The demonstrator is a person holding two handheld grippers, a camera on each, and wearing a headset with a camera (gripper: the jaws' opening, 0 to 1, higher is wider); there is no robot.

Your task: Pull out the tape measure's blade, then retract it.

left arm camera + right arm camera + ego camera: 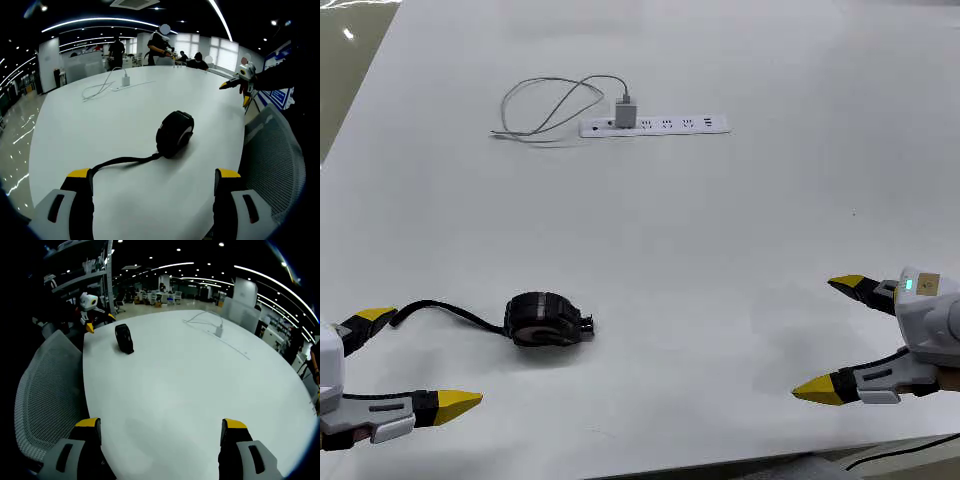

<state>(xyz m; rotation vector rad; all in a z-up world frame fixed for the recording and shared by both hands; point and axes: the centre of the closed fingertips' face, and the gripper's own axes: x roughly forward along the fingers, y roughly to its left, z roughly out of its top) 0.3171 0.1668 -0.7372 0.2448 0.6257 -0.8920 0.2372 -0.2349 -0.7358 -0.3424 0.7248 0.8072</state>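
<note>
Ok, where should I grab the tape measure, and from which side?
Probably the rounded black case, taken by the left gripper from the strap end, squeezing its broad faces. The blade hook points toward the right gripper, so it is left free.

No text, label, brand or number can be read in any view. The tape measure (547, 319) has a plain dark case with markings too small to make out, and any print on the white power strip (655, 125) is too small and blurred to read.
</note>
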